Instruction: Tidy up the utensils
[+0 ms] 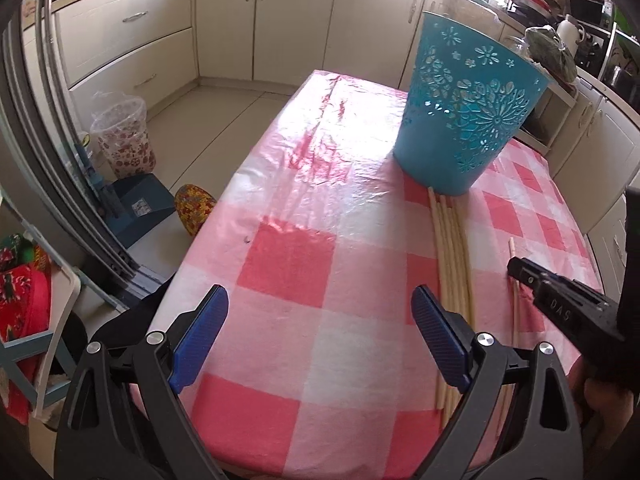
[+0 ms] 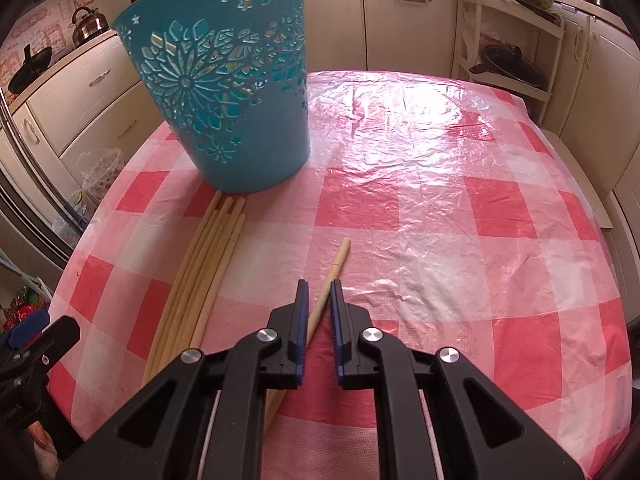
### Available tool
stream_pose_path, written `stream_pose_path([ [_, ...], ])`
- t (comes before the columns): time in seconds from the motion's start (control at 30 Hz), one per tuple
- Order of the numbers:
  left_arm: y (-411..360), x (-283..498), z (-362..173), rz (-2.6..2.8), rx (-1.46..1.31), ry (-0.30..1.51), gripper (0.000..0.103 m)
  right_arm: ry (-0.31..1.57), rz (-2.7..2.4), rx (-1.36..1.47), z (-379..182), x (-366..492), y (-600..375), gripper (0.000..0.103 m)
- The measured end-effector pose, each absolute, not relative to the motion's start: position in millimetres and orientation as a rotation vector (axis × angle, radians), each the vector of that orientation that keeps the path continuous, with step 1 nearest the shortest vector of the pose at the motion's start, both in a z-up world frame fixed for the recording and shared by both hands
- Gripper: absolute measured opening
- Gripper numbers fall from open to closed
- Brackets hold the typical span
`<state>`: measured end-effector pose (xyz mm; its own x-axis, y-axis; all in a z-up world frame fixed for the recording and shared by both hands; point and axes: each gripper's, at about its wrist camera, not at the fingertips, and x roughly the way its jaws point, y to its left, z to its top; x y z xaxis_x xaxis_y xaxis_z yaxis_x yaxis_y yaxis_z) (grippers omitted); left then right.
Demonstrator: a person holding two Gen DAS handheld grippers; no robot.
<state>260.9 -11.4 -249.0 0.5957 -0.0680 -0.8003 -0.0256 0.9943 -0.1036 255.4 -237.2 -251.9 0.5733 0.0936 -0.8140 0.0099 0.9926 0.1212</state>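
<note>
Right tool [image 2: 319,286] clenched on single chopstick [image 2: 338,258], beside chopstick bundle [image 2: 208,264].

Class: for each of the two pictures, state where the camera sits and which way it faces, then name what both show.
Left wrist: on the left gripper, jaws open, angled down over the checked tablecloth; the right gripper shows.
Right wrist: on the right gripper, closed on a single chopstick, facing the table's far end.
Shared: blue basket, chopstick bundle.
</note>
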Motion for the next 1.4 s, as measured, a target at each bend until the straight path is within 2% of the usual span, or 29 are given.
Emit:
stream_pose_path([
  [0.43,-71,331,-266,-0.036,-0.007,0.999,0.089,0.927,0.101,0.200,-255,253,-250,0.012],
  [0.77,-72,338,-273,-0.036,-0.022,1.009,0.089,0.922,0.123,0.214,-254,253,-249,0.018],
  [1.07,-78,339,-278,-0.024,0.025,1.007,0.088,0.922,0.122,0.210,-254,253,-249,0.019],
  [1.13,-79,338,-277,-0.027,0.044,1.003,0.081,0.922,0.122,0.208,-254,252,-249,0.019],
  [1.2,-84,337,-277,-0.029,0.087,0.994,0.069,0.922,0.123,0.208,-254,253,-249,0.020],
  [1.33,-92,334,-276,-0.067,0.106,0.981,0.054,0.922,0.123,0.210,-254,253,-248,0.020],
  [1.4,-96,331,-275,-0.083,0.116,0.975,0.040,0.922,0.125,0.214,-255,253,-248,0.020],
])
